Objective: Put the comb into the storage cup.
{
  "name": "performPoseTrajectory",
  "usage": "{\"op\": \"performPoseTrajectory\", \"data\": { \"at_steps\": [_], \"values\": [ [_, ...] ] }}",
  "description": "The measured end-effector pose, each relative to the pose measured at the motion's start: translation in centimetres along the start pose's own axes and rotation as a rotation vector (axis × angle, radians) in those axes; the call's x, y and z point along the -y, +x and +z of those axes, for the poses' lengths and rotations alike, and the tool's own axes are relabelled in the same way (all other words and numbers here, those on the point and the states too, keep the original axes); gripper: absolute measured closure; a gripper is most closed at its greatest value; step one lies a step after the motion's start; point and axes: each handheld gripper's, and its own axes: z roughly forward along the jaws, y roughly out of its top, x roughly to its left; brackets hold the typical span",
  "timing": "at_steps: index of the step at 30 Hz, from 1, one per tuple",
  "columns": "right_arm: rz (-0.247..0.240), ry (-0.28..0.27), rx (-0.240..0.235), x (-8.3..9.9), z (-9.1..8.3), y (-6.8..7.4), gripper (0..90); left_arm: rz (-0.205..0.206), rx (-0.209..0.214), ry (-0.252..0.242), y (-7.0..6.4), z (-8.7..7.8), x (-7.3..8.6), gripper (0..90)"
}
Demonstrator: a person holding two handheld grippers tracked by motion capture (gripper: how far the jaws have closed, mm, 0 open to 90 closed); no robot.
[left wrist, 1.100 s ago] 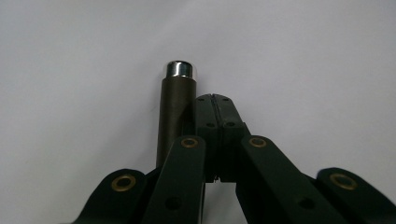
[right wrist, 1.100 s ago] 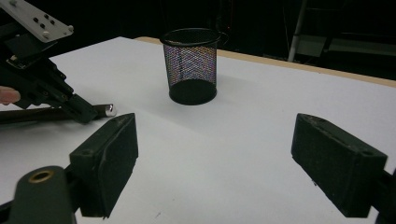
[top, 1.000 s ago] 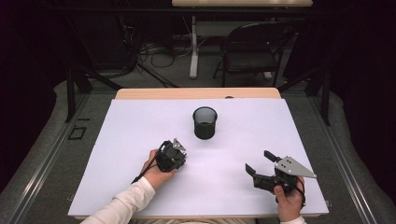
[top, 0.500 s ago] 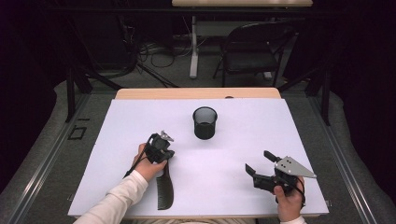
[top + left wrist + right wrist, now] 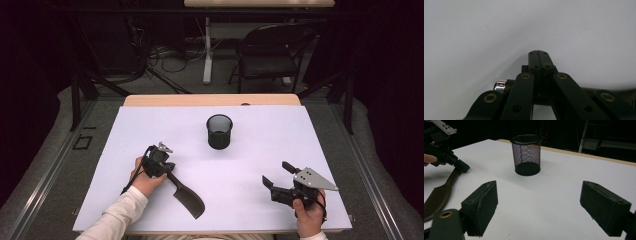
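Since half a second ago, the dark brush (image 5: 187, 196) has swung out: it hung almost straight toward the near edge, and now it lies angled toward the near right, its broad head close to the table's near edge. The left gripper (image 5: 159, 161) has barely shifted, and the right gripper (image 5: 279, 180) has not moved at all.

Now the surface: a white sheet (image 5: 260, 150) covers nearly the whole table, with a strip of pale wood (image 5: 210, 100) showing along the far edge. Beyond it, the room goes dark, with grey carpet, a black folding chair (image 5: 270, 55), a white table leg (image 5: 207, 50) and loose cables (image 5: 160, 52) on the floor.

Centre stage, a black mesh cup (image 5: 219, 131) stands upright toward the far middle, well apart from both grippers. From the right gripper view, the cup (image 5: 526, 153) sits dead ahead with only bare sheet between.

Left side: the jaws are pressed together in the left gripper view (image 5: 539, 53), and the high view shows them clamped on the brush's narrow handle end. The person's left hand (image 5: 145, 177) wraps the gripper body. Right side: jaws spread wide apart, holding nothing, low over the near right of the sheet, with the right hand (image 5: 310, 212) behind.
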Motion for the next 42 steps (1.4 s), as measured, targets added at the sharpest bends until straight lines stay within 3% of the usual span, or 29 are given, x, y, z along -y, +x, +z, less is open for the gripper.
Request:
{"op": "performPoseTrajectory", "data": {
  "at_steps": [12, 21, 24, 25, 27, 34, 42],
  "values": [
    [-0.004, -0.001, 0.002, 0.0, 0.1, 0.0, 14.7, -0.008, 0.016, -0.008, 0.1, -1.5, 2.4, 90.0],
    [-0.005, -0.002, 0.003, 0.0, 0.1, -0.1, 14.6, -0.016, 0.034, -0.046, -0.4, -2.9, 4.2, 90.0],
    [-0.004, -0.001, 0.002, 0.0, 0.1, 0.0, 14.6, -0.012, 0.035, -0.044, -0.5, -3.1, 4.5, 90.0],
    [-0.004, 0.000, 0.002, 0.0, 0.0, 0.0, 14.7, -0.002, 0.006, -0.041, -0.4, -3.1, 4.8, 90.0],
    [-0.004, 0.001, 0.002, 0.0, 0.0, 0.0, 14.6, -0.008, 0.004, -0.039, -0.3, -3.1, 4.9, 90.0],
    [-0.006, 0.001, 0.002, 0.0, 0.0, -0.1, 14.6, -0.015, 0.027, -0.034, -0.2, -3.6, 5.8, 90.0],
    [-0.007, 0.001, 0.001, 0.0, 0.0, 0.0, 14.6, -0.002, 0.040, -0.031, -1.1, -4.4, 7.7, 90.0]
  ]
}}
